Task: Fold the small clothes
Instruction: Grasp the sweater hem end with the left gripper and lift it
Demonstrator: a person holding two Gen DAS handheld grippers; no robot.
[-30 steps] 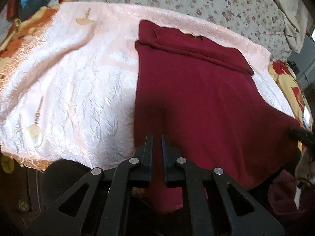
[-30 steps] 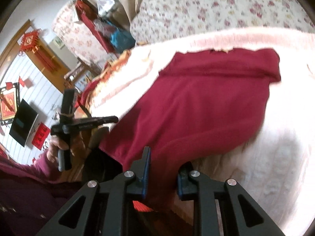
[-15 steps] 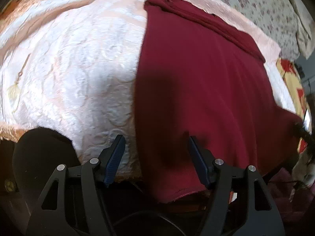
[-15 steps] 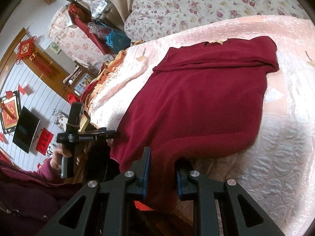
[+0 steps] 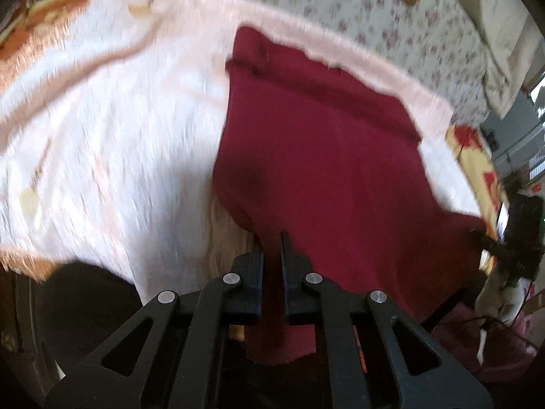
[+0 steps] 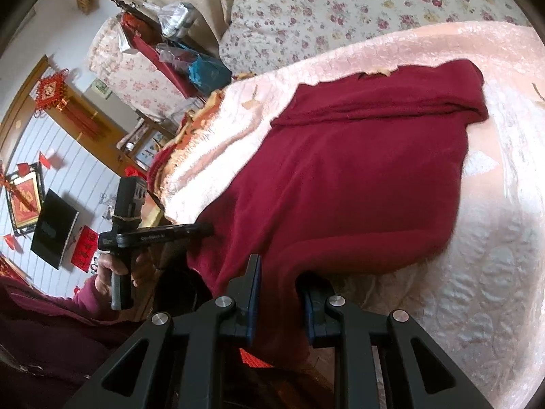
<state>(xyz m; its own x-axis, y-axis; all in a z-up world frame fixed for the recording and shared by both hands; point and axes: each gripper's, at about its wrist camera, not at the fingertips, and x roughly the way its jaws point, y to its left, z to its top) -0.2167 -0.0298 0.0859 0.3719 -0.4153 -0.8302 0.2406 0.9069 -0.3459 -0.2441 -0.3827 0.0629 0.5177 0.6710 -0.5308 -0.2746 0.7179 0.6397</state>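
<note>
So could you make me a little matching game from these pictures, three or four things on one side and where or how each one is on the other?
Things:
1. dark red garment
2. pink bedspread
3. left claw
4. blue bag

Place or state:
A. lies under the garment, covering the bed
B. sits on the far side of the bed, by the flowered quilt
C. spread flat, with its near edge hanging off the bed
D. shut on the garment's near edge

Pairs: 1-C, 2-A, 3-D, 4-B
</note>
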